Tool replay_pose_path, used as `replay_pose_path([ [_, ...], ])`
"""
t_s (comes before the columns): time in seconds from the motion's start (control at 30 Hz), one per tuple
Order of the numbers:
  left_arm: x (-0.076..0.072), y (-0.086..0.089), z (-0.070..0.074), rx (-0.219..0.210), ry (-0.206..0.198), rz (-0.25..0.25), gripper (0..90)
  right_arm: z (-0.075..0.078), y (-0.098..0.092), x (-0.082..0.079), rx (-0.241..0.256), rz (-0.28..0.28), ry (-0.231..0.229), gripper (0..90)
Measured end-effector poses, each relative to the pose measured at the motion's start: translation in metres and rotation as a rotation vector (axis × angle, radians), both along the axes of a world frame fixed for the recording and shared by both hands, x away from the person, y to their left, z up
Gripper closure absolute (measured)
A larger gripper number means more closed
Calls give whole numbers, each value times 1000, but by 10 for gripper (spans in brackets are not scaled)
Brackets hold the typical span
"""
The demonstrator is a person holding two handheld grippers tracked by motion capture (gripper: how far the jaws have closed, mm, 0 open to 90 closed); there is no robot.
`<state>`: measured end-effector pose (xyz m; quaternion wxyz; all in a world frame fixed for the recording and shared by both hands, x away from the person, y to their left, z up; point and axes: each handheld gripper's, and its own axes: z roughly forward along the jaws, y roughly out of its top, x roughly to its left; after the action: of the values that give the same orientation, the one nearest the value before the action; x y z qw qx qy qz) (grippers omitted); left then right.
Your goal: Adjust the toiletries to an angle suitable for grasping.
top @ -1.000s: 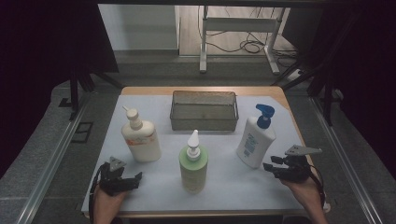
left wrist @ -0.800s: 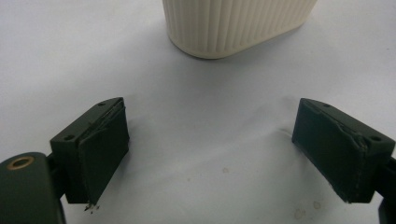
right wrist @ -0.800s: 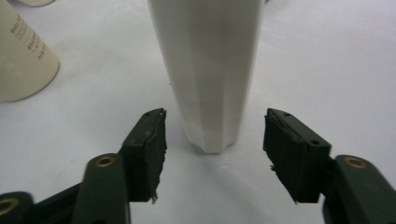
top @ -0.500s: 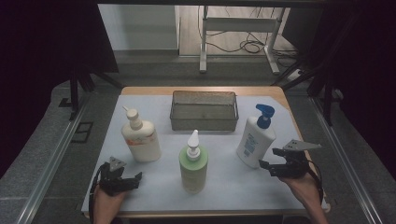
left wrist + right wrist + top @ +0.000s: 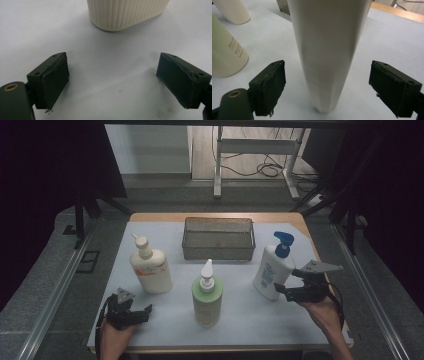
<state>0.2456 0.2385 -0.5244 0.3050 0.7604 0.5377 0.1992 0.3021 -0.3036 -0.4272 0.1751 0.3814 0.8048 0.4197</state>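
White plastic sits dead ahead of my right gripper [image 5: 324, 85]: the blue-capped spray bottle [image 5: 272, 270] stands upright between its two pads [image 5: 272, 85], which are spread wide with a gap on either side, so nothing is pinched yet. From above, that gripper [image 5: 286, 291] is just beside the bottle's lower body at the right of the grey mat [image 5: 165, 320]. A second ago it hung farther right and a little apart; it has since slid in toward the bottle, so I judge the grasp is the step in hand and closing is what remains.

My left gripper [image 5: 142, 312] rests near the front left edge, jaws also spread and empty, where it was before. Ahead of it stands the cream pump bottle [image 5: 150, 270], and the green pump bottle [image 5: 207, 295] stands mid-mat; neither has shifted. Farther back, the wire basket [image 5: 218, 239] waits empty, well apart from the bottles.
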Motion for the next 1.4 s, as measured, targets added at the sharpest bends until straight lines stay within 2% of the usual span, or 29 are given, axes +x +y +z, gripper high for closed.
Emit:
replay_pose_path([
  [0.23,0,0,0,1,0,0,106,6,4,6,-3,11,-23,142],
  [0.37,0,0,0,0,0,0,106,8,7,10,-7,9,-22,144],
  [0.57,0,0,0,0,0,0,106,10,14,17,-1,-6,4,145],
  [0.8,0,0,0,0,0,0,106,10,21,21,4,-7,9,163],
  [1.13,0,0,0,3,-1,-3,106,13,29,24,-26,-18,-4,340],
  [1.4,0,0,0,4,-1,-3,106,14,29,23,-42,-25,-8,367],
])
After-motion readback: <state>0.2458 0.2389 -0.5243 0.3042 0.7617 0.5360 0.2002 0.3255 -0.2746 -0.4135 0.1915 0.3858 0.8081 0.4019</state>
